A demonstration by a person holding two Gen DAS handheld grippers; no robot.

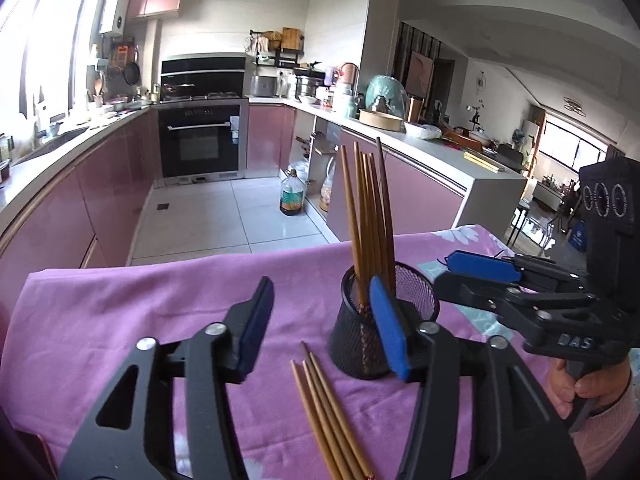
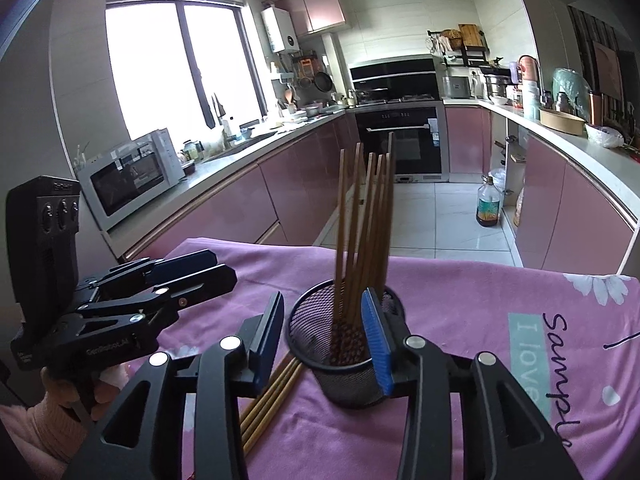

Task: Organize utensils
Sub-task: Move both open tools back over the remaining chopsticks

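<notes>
Blue-padded, the left gripper [image 1: 324, 320] hangs spread and empty over the loose chopsticks [image 1: 328, 412] on the pink cloth [image 1: 120, 304]. Beside it the right gripper [image 2: 324, 344] is also spread, holding nothing, at the mesh cup [image 2: 340, 360] where more chopsticks [image 2: 360, 232] stand upright.

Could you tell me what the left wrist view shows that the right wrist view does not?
Only the left wrist view shows the yellow book on the white counter. Only the right wrist view shows the microwave and the cloth's lettering. Both show the mesh cup of upright chopsticks, loose chopsticks lying on the pink cloth, and both open grippers.
</notes>
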